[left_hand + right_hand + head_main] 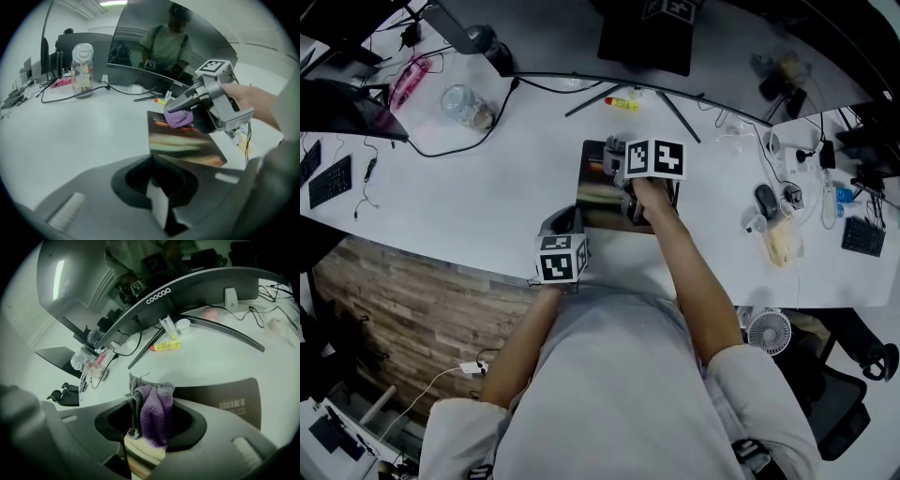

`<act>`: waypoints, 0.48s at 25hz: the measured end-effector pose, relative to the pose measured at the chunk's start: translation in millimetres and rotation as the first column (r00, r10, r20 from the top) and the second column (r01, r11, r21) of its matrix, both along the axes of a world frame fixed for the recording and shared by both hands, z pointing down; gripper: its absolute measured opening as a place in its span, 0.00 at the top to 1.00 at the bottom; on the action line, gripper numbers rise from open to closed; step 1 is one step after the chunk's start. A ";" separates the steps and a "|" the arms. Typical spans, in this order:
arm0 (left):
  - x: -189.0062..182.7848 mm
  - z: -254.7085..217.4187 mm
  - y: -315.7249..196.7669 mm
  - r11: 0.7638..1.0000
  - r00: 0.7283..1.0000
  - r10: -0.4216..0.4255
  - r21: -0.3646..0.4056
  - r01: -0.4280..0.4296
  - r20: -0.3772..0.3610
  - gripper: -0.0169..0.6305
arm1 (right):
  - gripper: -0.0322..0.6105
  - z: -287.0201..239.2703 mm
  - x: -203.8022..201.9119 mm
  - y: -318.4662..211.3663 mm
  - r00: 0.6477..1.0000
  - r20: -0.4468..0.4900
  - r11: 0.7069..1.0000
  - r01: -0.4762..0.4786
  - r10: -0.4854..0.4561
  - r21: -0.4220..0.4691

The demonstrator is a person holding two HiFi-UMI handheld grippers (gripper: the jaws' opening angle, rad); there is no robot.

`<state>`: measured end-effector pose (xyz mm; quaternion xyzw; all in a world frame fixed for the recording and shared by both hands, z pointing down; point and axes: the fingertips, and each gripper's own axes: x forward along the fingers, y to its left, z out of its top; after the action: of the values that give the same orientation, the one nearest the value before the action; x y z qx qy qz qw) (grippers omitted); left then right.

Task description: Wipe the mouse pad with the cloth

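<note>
A dark mouse pad [598, 192] with a streaky print lies on the white desk [487, 197] in front of the monitor stand. My right gripper [639, 199] is shut on a purple-and-grey cloth [157, 413] and holds it down on the far part of the pad [185, 143]. In the left gripper view, the cloth [178, 118] bunches under the right gripper's jaws. My left gripper [564, 225] sits at the pad's near left corner. Its jaws look closed on that corner [151, 157]. In the right gripper view, a barcode label shows on the pad [225, 394].
A curved monitor [187, 287] on a V-shaped stand [675, 111] stands just beyond the pad, with a yellow tube [622, 103] by it. A glass jar [467, 105] and cables lie to the left. A computer mouse [766, 200] and clutter lie to the right. The desk's near edge is close.
</note>
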<state>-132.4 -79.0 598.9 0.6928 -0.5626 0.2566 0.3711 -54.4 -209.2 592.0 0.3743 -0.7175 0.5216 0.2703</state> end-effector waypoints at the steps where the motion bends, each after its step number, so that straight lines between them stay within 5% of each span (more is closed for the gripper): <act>1: -0.1 -0.2 0.0 1.000 1.000 0.000 0.000 0.000 0.000 0.97 | 0.66 0.0 2.8 0.0 1.000 -0.003 1.000 -0.001 0.001 0.001; 12: -0.2 -0.9 0.9 1.000 1.000 -0.001 0.003 0.001 0.008 0.97 | 0.65 0.3 34.0 0.7 1.000 -0.016 1.000 -0.021 0.021 0.003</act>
<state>-132.5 -78.1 598.0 0.6920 -0.5650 0.2581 0.3679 -20.4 -208.5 592.3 0.3862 -0.7122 0.5203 0.2701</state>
